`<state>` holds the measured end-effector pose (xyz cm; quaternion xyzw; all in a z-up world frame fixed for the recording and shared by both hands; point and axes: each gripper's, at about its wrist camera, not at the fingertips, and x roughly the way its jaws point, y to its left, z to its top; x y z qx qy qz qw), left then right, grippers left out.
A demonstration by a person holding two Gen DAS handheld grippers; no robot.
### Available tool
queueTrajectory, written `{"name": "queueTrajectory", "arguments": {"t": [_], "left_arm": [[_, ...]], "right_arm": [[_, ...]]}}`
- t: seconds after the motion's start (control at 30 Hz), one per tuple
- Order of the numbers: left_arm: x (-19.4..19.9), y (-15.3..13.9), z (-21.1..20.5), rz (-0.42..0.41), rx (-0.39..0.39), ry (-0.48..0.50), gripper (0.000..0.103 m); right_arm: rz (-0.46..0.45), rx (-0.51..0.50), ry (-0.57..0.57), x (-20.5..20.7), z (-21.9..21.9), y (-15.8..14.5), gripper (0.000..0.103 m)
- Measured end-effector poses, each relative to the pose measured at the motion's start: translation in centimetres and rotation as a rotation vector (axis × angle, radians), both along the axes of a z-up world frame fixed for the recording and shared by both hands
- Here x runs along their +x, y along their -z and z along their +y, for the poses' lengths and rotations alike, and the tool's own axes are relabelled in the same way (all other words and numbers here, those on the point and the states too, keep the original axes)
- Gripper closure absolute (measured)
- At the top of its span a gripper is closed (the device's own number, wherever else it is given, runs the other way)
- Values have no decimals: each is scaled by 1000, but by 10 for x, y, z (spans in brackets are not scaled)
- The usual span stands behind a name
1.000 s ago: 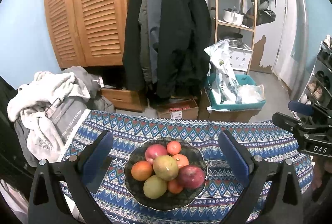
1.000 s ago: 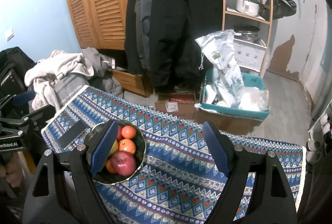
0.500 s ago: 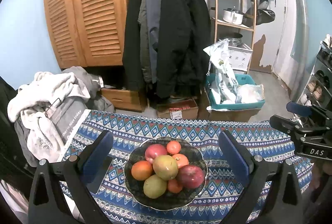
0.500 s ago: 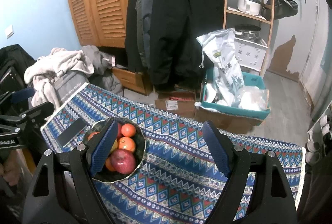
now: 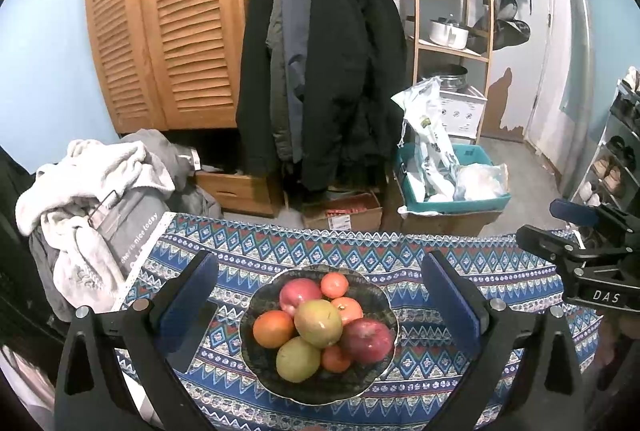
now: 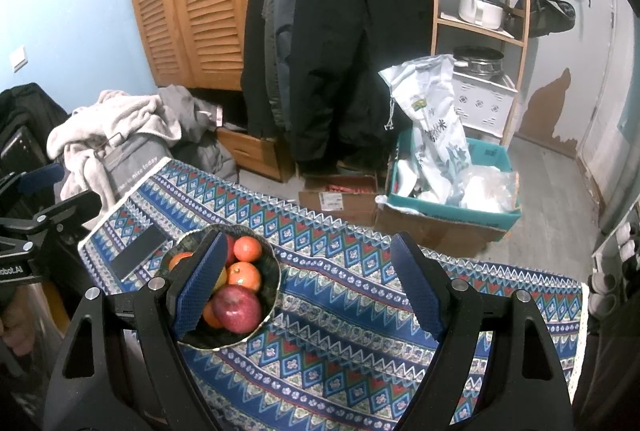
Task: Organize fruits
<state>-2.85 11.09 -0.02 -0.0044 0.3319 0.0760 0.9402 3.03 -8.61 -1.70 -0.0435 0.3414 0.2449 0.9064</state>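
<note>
Dark scalloped bowl (image 5: 256, 315) sits on the blue patterned tablecloth (image 5: 420, 255), piled with fruit: two red apples (image 5: 366, 340), two yellow-green mangoes (image 5: 319, 323), several oranges (image 5: 273, 328). Left gripper (image 5: 320, 297) hangs over the bowl, jaws spread wide, nothing between the pads, bowl centred in the gap. Right gripper (image 6: 310, 285) also wide and empty over bare cloth, bowl off to its left behind the left blue pad (image 6: 199, 285); a dark flat rectangle (image 6: 138, 251) lies just left of the bowl.

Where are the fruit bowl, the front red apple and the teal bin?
fruit bowl (image 5: 256, 353), left wrist view, dark left rim.
front red apple (image 5: 366, 341), left wrist view, its middle.
teal bin (image 6: 490, 153), right wrist view, back wall.
</note>
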Motion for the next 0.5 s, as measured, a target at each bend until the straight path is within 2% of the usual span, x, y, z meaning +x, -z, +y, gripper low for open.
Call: {"name": "queueTrajectory", "arguments": {"t": [0.17,0.5], "left_arm": [[0,1,-4,3,18,-7,1],[-1,0,-5,2,-1,-9,1]], "right_arm": [[2,-2,1,-1,-1,1,21],[1,-4,0,-1,-1,1,21]]}}
